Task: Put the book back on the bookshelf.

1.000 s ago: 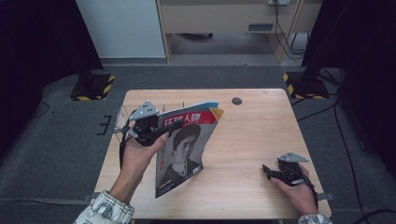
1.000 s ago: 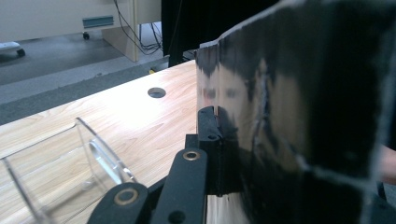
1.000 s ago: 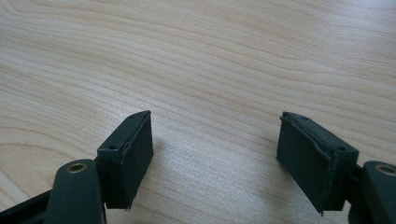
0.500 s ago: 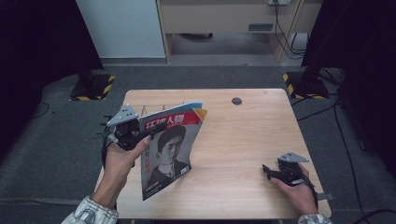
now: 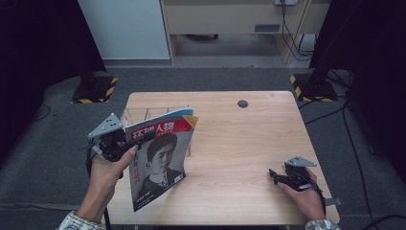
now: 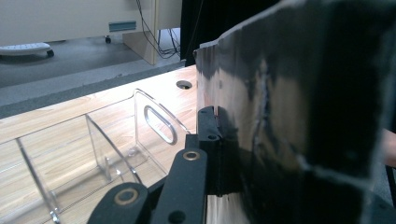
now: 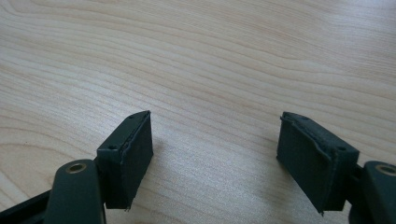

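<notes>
Magazine with a red masthead and a portrait cover, held upright over the near-left part of the wooden table, lower corner hanging toward the near edge. Left gripper clamped tight on its left edge just under the masthead; in the left gripper view one black jaw presses flat against the dark page side. Clear acrylic file rack sits just behind the magazine at far left, slots empty, dividers upright. Right gripper rests low on the near-right tabletop, jaws apart, nothing between them, well apart from the magazine. Small dark hole in the table at far centre.

Step in hand, as I read it: getting the magazine into a rack slot. To do it well: keep the pinch firm so the floppy pages don't fan, square the magazine parallel to the dividers, lead with the bottom edge into one gap, lower straight. The light rack may slide; the right gripper could steady it.
</notes>
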`<state>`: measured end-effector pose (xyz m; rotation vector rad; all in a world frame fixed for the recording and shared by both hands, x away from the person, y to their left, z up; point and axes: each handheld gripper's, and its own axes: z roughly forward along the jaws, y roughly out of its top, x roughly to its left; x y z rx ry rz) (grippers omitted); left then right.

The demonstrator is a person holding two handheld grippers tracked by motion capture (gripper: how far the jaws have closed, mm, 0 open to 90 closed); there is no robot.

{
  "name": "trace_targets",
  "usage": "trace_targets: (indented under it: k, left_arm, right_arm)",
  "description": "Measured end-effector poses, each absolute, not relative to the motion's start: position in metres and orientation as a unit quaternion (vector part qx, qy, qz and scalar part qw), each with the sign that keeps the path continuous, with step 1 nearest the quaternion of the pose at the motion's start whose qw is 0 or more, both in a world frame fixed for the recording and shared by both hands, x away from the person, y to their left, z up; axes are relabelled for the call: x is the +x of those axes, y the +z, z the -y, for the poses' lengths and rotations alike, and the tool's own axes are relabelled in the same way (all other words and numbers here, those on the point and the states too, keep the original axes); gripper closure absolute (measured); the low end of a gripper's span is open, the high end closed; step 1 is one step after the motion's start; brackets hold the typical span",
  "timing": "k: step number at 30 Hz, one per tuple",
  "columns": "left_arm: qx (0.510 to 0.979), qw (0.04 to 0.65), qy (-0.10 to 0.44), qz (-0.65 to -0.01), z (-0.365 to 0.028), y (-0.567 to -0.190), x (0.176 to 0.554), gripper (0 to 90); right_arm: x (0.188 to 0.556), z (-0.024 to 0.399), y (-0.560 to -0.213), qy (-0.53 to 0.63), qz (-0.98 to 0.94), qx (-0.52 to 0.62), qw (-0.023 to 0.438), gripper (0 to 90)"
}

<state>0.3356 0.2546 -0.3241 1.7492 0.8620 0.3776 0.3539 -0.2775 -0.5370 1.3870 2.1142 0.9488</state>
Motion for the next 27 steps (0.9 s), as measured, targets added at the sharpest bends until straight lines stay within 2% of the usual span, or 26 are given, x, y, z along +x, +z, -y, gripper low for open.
trace_targets:
  k: [27]
  left_arm:
    - [0.725,0.541,0.184,-0.384,-0.299,-0.324,0.314,86.4]
  right_arm:
    - [0.354,0.277,-0.537,0.343,-0.764,0.501,0.218,26.8]
